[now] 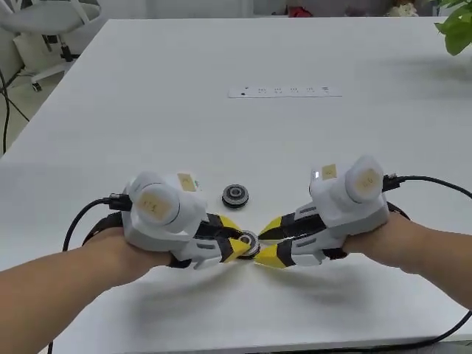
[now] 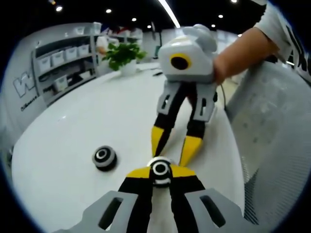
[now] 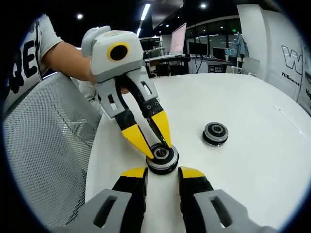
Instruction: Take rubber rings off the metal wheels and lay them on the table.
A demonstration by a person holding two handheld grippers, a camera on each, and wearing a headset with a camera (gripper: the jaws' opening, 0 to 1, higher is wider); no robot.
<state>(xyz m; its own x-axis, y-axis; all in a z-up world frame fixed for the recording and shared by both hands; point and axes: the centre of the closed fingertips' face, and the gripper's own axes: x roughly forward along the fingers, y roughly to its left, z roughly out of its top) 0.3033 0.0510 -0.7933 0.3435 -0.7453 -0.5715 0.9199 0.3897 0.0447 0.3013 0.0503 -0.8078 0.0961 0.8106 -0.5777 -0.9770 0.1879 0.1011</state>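
A small metal wheel with a black rubber ring (image 1: 248, 241) lies on the white table (image 1: 221, 133), near its front edge. My left gripper (image 1: 237, 237) comes in from the left, its yellow-tipped jaws shut on this wheel (image 2: 159, 169). Facing it from the right, my right gripper (image 1: 267, 241) is open, its tips just short of the wheel (image 3: 162, 159) on either side. A second wheel with its ring (image 1: 235, 195) lies free a little farther back, also seen as the second wheel (image 2: 104, 158) (image 3: 215, 133) from both grippers.
A white power strip (image 1: 285, 91) lies at the table's far middle. A green plant (image 1: 457, 29) stands at the far right corner and an office chair (image 1: 44, 15) beyond the far left. A mesh chair (image 3: 48, 145) is close behind the front edge.
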